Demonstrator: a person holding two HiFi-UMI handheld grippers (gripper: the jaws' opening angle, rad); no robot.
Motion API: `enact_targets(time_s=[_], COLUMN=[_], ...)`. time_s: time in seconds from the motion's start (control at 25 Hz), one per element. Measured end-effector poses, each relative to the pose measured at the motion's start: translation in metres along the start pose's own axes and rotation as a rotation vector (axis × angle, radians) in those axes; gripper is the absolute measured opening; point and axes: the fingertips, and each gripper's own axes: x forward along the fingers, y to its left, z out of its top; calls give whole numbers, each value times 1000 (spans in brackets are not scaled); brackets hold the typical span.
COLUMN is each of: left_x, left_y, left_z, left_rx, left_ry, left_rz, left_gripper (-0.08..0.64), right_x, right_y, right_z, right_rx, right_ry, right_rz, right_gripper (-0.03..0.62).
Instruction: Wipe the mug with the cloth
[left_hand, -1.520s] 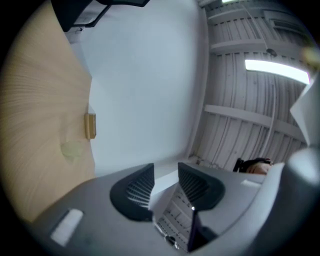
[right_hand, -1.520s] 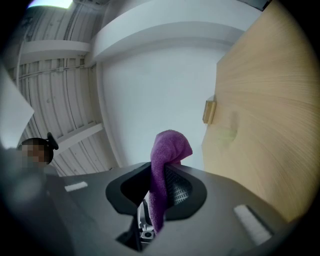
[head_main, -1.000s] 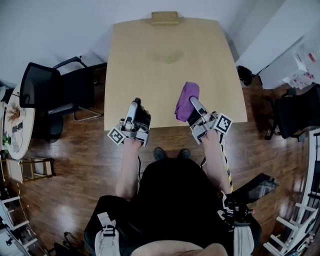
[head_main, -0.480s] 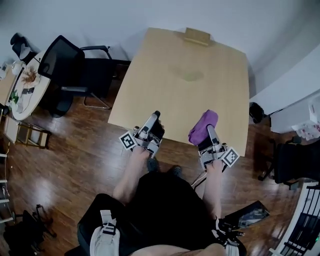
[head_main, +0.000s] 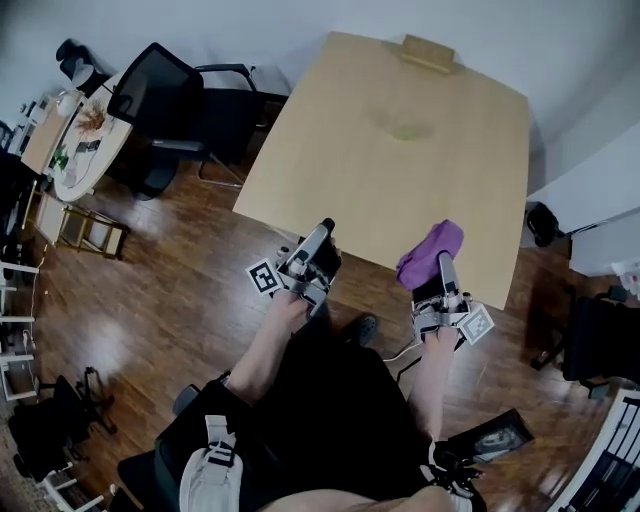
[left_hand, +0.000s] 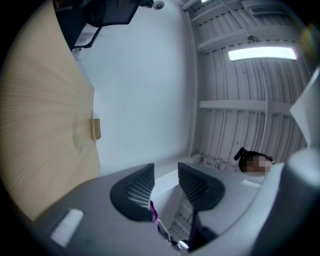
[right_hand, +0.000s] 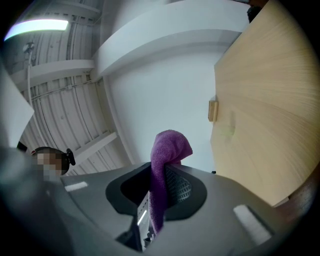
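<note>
Leftmost in the head view, a black chair (head_main: 165, 95) is seen on the wooden floor (head_main: 150, 290); neither gripper view shows it. Next, the left hand-held gripper (left_hand: 166, 176) is held at the near edge of the table (head_main: 400, 190), and only its own view reveals the jaws parted with nothing between them. Further right, the purple cloth (right_hand: 167, 145) is clamped in the right hand-held gripper (right_hand: 159, 187). Its folded end is raised past the jaw tips.

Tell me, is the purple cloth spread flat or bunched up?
Bunched up: the purple cloth stands in a folded lump, pinched in the right gripper.
</note>
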Motion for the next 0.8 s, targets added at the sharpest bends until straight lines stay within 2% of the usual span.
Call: enact_targets(time_s=[0.36,0.64,0.8], left_x=[34,31,28], left_y=[-43,-49,-51], left_z=[9,23,20], left_rx=[26,4,11], left_ry=[67,82,109], left_rz=[-162,-202,-221], left_gripper=[139,136,86], right_x=[10,17,19], right_y=[37,44,40], right_z=[-10,-31,-40], right_rx=[-114,-148,-158], right_ry=[-12,-9,8], right_rz=[49,44,31], right_gripper=[61,61,61])
